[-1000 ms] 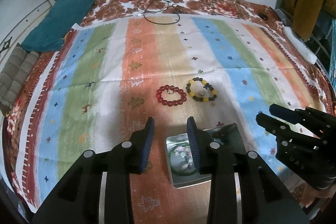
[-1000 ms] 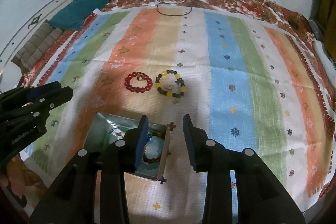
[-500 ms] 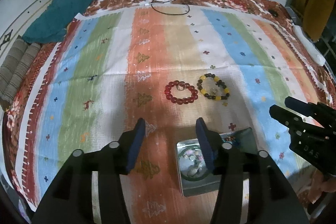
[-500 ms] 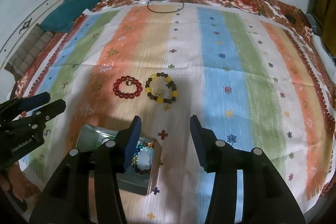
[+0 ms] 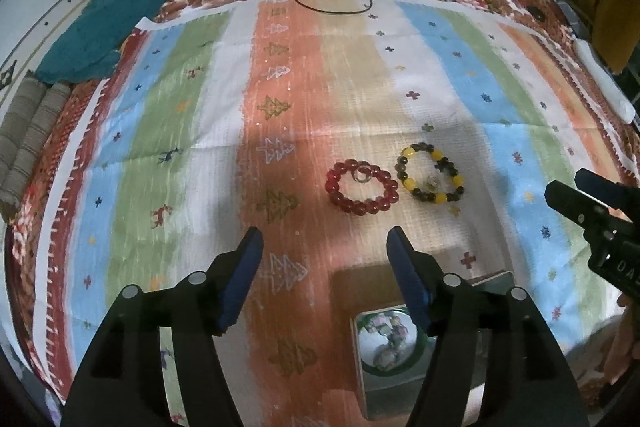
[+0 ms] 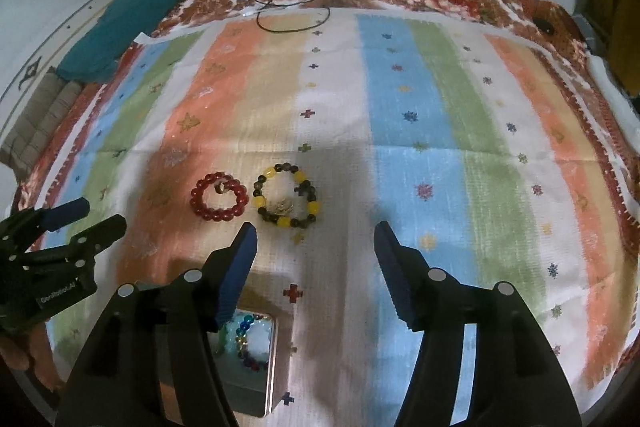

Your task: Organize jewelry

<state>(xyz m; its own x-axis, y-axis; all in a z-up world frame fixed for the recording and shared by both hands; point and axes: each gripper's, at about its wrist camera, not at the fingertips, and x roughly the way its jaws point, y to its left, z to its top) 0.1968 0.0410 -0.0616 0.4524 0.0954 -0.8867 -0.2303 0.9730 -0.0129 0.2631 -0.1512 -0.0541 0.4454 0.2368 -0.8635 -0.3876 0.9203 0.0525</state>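
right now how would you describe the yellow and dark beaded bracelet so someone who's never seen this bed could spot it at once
Start from the big striped cloth spread over the bed and look near its middle, just beyond the small metal tin of beads. Two bead bracelets lie there side by side, apart. The yellow and dark beaded bracelet is the right-hand ring, mixing bright yellow with dark beads, unlike the all-red bead bracelet on its left.

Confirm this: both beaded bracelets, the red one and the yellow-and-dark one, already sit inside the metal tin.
Not right. The red bracelet and the yellow-and-dark bracelet lie on the striped cloth, outside the metal tin, as the right wrist view shows.
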